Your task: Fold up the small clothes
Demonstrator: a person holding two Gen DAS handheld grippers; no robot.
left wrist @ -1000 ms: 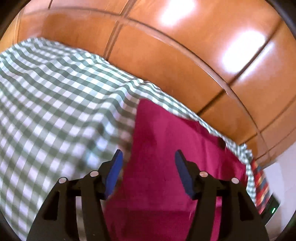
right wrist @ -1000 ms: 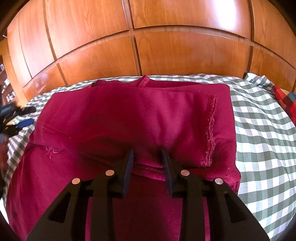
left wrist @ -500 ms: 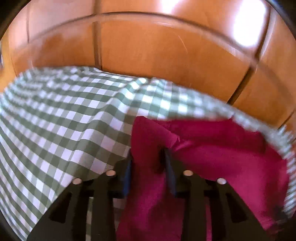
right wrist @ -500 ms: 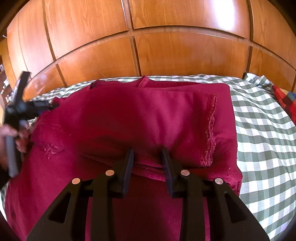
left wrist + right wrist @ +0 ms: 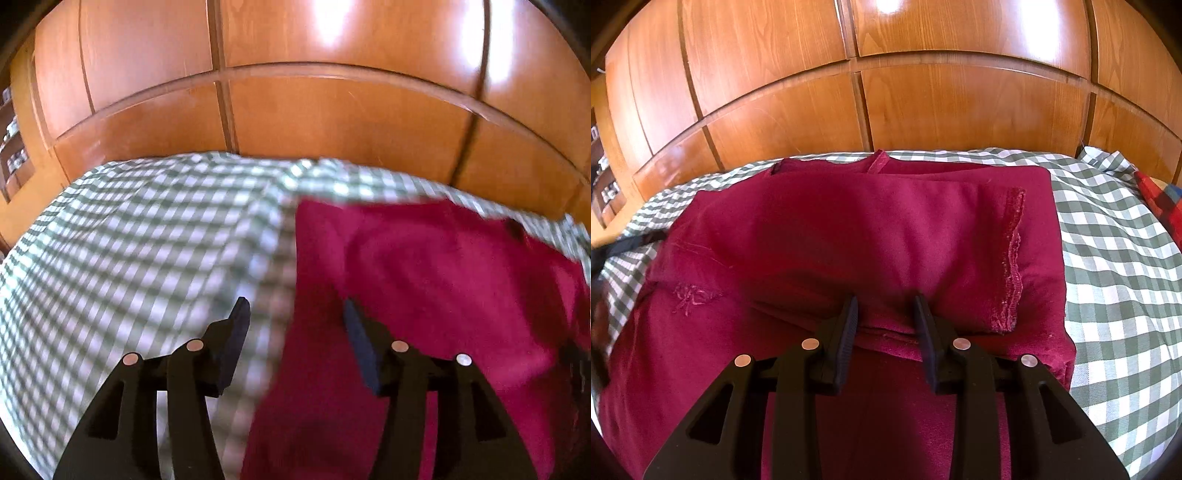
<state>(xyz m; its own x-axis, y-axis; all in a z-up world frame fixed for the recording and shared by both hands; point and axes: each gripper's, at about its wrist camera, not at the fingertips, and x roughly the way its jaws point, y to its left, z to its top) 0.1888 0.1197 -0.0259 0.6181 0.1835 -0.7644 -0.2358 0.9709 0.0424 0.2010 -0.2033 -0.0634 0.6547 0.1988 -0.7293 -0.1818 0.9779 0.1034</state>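
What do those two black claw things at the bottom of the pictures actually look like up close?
Each hand-held gripper, left and right, is a matte black plastic frame with triangular cut-outs and round silver pins. Its two fingers carry dark bluish ribbed pads. No cables, markings or sleeves show.

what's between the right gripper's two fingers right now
A bunched fold of the red garment sits between the right gripper fingers, seen in the right wrist view.

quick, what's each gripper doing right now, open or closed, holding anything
Left gripper: open, holding nothing, over the edge of the red garment.
Right gripper: shut on a fold of the red garment.
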